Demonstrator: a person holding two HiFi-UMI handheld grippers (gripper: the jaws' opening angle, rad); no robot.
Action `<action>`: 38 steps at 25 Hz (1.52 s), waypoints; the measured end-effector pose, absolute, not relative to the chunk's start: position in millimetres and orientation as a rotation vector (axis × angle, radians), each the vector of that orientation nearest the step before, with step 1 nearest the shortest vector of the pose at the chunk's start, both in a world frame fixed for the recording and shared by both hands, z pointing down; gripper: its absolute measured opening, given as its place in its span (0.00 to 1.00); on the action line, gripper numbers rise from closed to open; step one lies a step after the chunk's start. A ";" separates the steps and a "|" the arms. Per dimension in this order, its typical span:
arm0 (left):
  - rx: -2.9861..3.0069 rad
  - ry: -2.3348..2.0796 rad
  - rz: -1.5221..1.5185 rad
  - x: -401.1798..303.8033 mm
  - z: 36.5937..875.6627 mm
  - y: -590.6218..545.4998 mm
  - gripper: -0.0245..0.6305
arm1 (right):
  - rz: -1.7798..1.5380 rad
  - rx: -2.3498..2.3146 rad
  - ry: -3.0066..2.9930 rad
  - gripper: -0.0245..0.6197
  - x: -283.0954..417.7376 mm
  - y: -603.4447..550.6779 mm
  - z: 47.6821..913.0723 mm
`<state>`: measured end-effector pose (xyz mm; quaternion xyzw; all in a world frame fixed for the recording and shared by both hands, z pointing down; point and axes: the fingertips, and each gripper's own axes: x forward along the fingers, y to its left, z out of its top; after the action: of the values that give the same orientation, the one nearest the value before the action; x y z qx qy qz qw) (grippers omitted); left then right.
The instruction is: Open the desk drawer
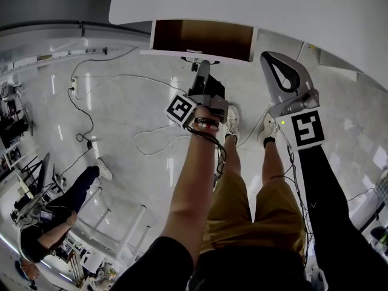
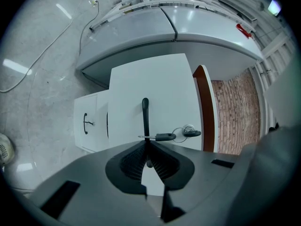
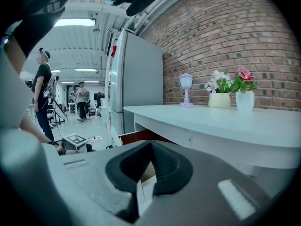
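Head view, read from left to right. A loose cable [image 1: 85, 111] trails over the pale floor [image 1: 121, 90] at left, well apart from the work. At centre the drawer [image 1: 203, 40] stands drawn out from under the white desk [image 1: 254, 5] with its brown interior open to view; on this evidence the task is largely accomplished. The left gripper [image 1: 202, 66] meets the drawer's front, and the left gripper view shows why. Its jaws are pressed together on the slim dark handle [image 2: 145, 109], which runs between the ribbed pads [image 2: 134, 161], a grip suited to drawing the front straight outward. Just beside the handle a key [image 2: 192, 132] sits in the lock with a second hanging from its ring, which suggests that the lock is released. The person's legs [image 1: 233, 156] stand directly before the drawer, so further travel is probably limited by the body itself. At right the right gripper [image 1: 271, 59] is held beside the drawer and apart from it, apparently to keep clear of its path. In its own view its jaws are closed on each other with nothing between them. It looks along the desk toward a small lamp [image 3: 186, 89] and two flower pots [image 3: 218, 99] against the brick wall [image 3: 225, 32].
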<state>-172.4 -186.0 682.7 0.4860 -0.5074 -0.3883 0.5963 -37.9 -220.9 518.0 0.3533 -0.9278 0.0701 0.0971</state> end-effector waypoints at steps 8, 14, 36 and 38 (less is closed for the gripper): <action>1.139 -1.182 -0.886 -171.9 685.0 -184.7 0.08 | 0.209 1.047 -2.743 0.04 -35.9 -220.3 518.8; 1.146 -1.185 -0.885 -171.7 687.4 -184.9 0.08 | 0.212 1.053 -2.740 0.04 -33.2 -222.9 517.7; 0.974 -1.244 -0.756 -169.8 746.9 -112.0 0.07 | 0.222 1.042 -2.742 0.04 -30.1 -212.3 522.3; 0.950 -1.247 -0.751 -170.3 751.1 -101.3 0.07 | 0.221 1.037 -2.739 0.04 -32.5 -209.1 523.1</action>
<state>-170.3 -101.3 751.1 0.4175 -0.5478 -0.3300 0.6455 -32.5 -209.1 523.1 0.3511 -0.9277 0.0749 0.1021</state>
